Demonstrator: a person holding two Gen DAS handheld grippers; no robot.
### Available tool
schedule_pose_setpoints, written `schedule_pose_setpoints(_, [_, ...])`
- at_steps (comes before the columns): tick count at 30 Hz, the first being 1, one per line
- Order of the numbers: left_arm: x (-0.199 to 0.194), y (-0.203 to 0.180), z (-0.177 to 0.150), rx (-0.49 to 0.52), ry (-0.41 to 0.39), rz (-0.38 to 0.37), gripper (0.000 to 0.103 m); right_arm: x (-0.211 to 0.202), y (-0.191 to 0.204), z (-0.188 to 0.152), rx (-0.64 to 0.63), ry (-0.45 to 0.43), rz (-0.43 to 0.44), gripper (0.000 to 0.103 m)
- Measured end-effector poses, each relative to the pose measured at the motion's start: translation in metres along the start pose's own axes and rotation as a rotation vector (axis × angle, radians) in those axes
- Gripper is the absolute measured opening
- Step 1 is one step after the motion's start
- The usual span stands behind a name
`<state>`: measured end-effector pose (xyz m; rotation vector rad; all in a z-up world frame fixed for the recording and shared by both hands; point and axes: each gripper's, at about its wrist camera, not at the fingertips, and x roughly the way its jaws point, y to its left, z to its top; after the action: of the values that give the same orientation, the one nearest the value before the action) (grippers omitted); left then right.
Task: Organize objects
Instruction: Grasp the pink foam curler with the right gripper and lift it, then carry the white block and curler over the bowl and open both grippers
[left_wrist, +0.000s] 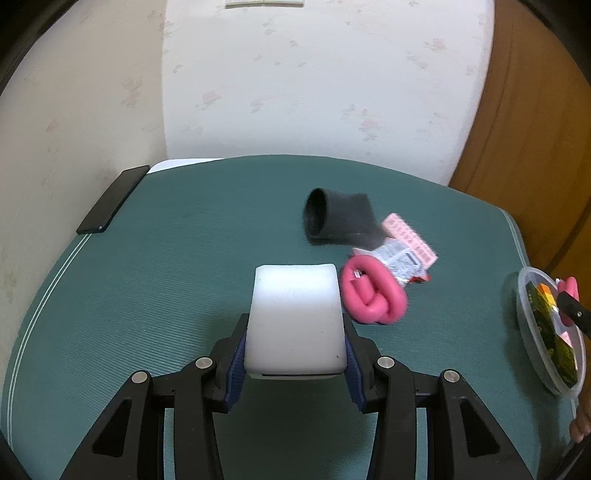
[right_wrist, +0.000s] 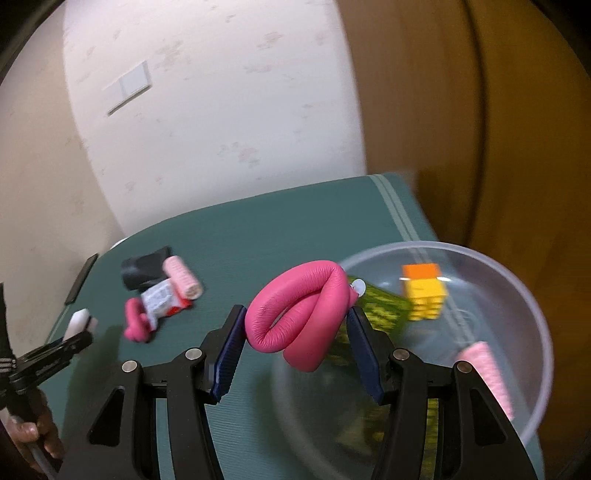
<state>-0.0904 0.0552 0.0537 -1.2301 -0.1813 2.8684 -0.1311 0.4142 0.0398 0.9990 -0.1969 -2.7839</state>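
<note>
My left gripper (left_wrist: 295, 332) is shut on a white block (left_wrist: 295, 314) and holds it over the green mat (left_wrist: 166, 258). It also shows in the right wrist view (right_wrist: 79, 321). My right gripper (right_wrist: 295, 332) is shut on a pink knotted tube (right_wrist: 299, 306) at the rim of the clear bowl (right_wrist: 517, 295). The bowl holds a yellow and orange block (right_wrist: 424, 291), a green patterned packet (right_wrist: 380, 310) and a pink roll (right_wrist: 487, 369). A second pink knotted tube (left_wrist: 373, 295) lies on the mat right of the white block.
A dark grey sock (left_wrist: 340, 218), a pink blister sheet (left_wrist: 410, 240) and a white and red packet (left_wrist: 402, 266) lie together beyond the pink tube. A black phone (left_wrist: 110, 199) lies at the mat's far left edge. A wall and a wooden door stand behind.
</note>
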Motion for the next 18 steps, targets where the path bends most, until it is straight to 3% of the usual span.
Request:
schedule_pose_setpoints(9, [-0.012, -0.038, -0.006, 0.066, -0.001, -0.060, 0.047, -0.010, -0.048, -0.001, 0.042, -0.002, -0.080, 0.057])
schedule_pose_setpoints(18, [-0.023, -0.081, -0.010, 0.140, -0.002, -0.112, 0.047, -0.004, -0.086, 0.000, 0.091, 0.026, -0.096, 0.058])
